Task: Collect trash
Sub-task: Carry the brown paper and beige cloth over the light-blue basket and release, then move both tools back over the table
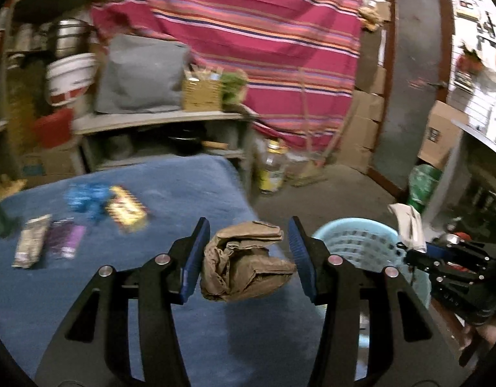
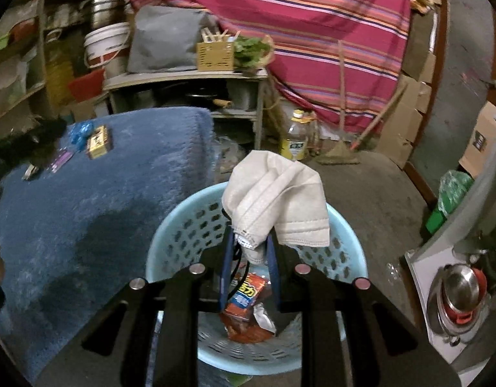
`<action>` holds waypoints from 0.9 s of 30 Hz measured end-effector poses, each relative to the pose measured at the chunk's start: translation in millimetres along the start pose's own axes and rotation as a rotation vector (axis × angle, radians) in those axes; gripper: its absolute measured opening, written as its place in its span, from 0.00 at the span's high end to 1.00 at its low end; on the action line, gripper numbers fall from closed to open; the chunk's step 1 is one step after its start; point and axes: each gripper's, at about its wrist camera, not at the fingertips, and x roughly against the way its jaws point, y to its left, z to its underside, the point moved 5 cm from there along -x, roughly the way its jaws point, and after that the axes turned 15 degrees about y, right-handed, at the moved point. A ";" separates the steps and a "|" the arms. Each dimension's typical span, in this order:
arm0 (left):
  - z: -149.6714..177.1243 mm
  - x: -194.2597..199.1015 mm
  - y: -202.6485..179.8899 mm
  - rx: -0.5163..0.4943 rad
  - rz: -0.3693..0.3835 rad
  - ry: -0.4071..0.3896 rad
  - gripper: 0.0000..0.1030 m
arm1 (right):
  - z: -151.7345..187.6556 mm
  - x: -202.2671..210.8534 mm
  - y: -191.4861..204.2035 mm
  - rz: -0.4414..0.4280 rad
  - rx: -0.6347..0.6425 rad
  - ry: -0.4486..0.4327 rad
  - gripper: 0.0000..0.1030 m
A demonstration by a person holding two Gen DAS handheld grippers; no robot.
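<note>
- Left wrist view, far left: a silver wrapper (image 1: 32, 242), a purple wrapper (image 1: 67, 238), a blue wrapper (image 1: 86, 198) and a yellow box (image 1: 127, 208) lie on the blue blanket (image 1: 183, 187).
- Lower middle: my left claw (image 1: 248, 235) stands about half wide, clamped on a crumpled brown paper wad (image 1: 244, 264). The wad spans the gap from pad to pad, above the blanket's right edge.
- Right of it: the pale blue basket (image 1: 354, 242) stands on the floor beside the blanket.
- Far right: my right claw (image 1: 419, 251) carries a white mask (image 1: 407, 222), above the basket's right rim.
- Right wrist view, left: the blanket fills the side, with the wrappers at upper left.
- Middle: my right claw is narrow, pinching the mask's lower edge. The mask stands up over the basket's mouth.
- Below the mask: an orange packet (image 2: 244, 300) lies in the basket bottom.
</note>
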 end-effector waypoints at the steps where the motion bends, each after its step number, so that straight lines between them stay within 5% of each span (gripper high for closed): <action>1: -0.7 -6.0 -9.4 -0.012 0.020 0.007 0.52 | 0.6 0.1 -3.6 0.002 -0.008 0.000 0.80; 8: -1.1 -43.9 -63.2 -0.109 0.067 0.062 0.52 | 7.0 -1.7 -31.6 0.021 -0.058 0.008 0.80; 16: -3.0 -65.0 -82.8 -0.130 0.099 0.105 0.51 | 9.0 -6.3 -48.0 0.017 -0.092 0.012 0.80; 27: -6.5 -52.9 -80.5 -0.108 0.123 0.097 0.31 | 12.2 -14.1 -48.6 -0.001 -0.101 0.034 0.80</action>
